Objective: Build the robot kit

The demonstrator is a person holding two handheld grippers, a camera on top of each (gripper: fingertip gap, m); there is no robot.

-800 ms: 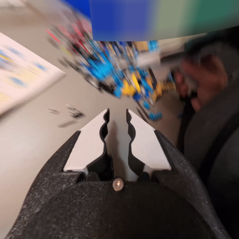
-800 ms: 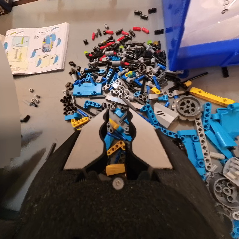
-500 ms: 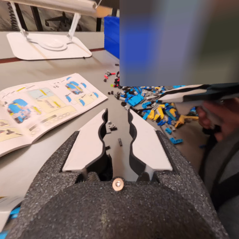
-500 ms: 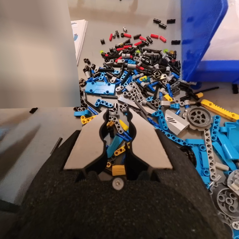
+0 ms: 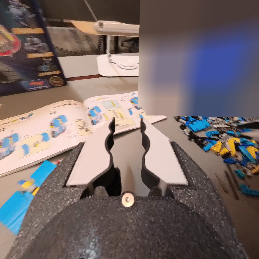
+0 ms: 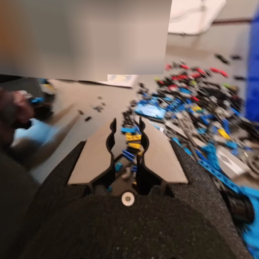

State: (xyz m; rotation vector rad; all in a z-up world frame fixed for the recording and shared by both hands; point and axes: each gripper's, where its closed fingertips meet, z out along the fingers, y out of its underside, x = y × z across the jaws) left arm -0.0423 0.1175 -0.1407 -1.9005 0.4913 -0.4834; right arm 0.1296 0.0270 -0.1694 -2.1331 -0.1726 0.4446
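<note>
My left gripper [image 5: 127, 120] is open and empty, low over the grey table, its tips just short of an open instruction booklet [image 5: 58, 129]. A blue and yellow brick assembly [image 5: 25, 196] lies blurred at its left. My right gripper [image 6: 127, 120] is open and empty, held over the near edge of a big pile of blue, black, yellow and red building pieces [image 6: 189, 109]. Small yellow and blue pieces [image 6: 133, 140] on the table show between its fingers. The pile also shows at the right of the left wrist view [image 5: 231, 143].
A dark printed box [image 5: 26, 49] stands at the back left. A white lamp base [image 5: 119, 67] sits behind the booklet. A blue bin [image 6: 253, 63] borders the pile at the right. The left gripper and a hand [image 6: 21, 112] show blurred at the left of the right wrist view.
My left gripper has swung left, from the pile to the booklet and box. My right gripper has tilted up from looking down on the pile to a low, forward view. Both stayed open.
</note>
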